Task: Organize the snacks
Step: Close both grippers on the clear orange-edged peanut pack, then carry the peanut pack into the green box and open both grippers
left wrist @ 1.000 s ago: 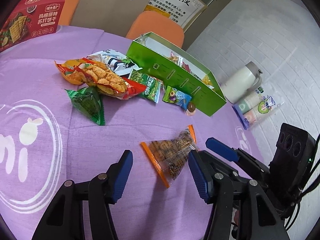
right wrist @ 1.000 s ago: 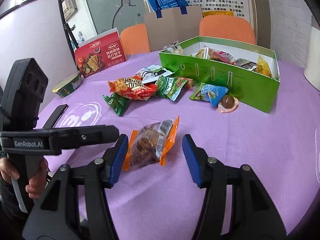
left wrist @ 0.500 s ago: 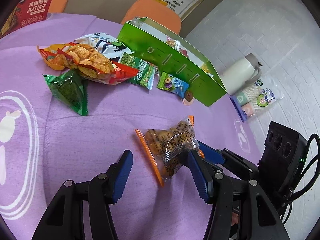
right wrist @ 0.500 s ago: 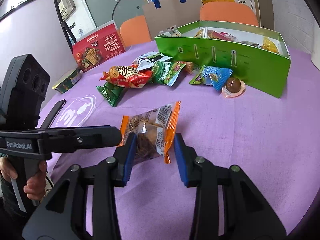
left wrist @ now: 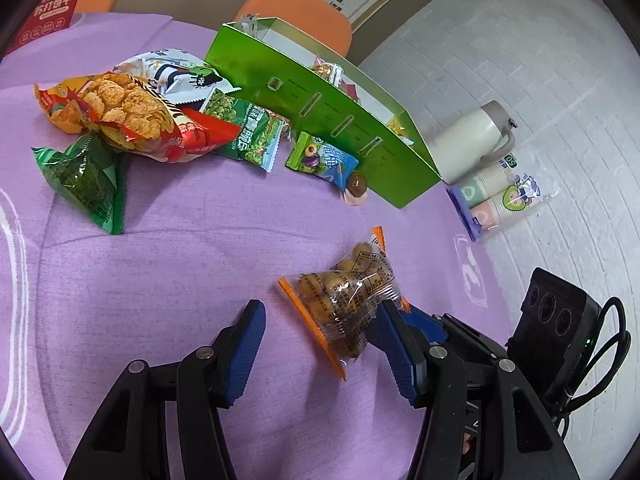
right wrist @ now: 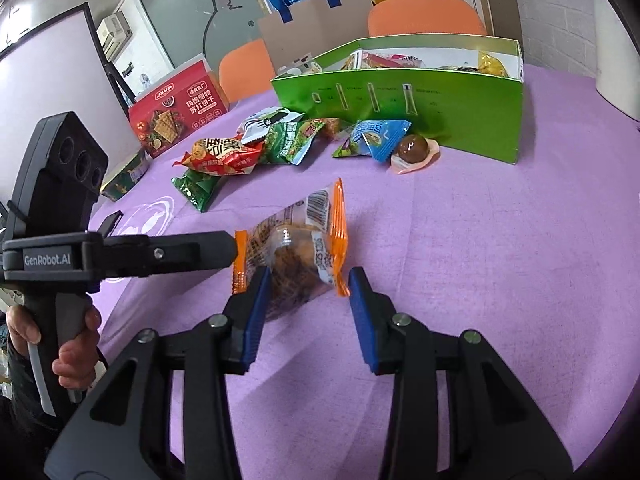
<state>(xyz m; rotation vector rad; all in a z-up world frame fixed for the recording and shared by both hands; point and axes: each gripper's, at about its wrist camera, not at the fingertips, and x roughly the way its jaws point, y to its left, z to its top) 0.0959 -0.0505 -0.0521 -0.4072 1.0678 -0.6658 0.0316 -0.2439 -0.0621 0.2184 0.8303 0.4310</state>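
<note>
Over a purple tablecloth (right wrist: 500,240), the right gripper (right wrist: 306,308) pinches a clear, orange-edged snack packet (right wrist: 296,248) between its blue pads. The left gripper (left wrist: 320,344) gapes wide, holding nothing. Well beyond stands an open green cardboard box (right wrist: 440,108), other snacks scattered before it.

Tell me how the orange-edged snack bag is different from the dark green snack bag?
The orange-edged bag is see-through, showing brown snacks; the dark green bag hides its contents. The orange-edged bag sits between the right claw's fingers; the dark green bag lies untouched beside the snack pile. Both are outside the green box.
</note>
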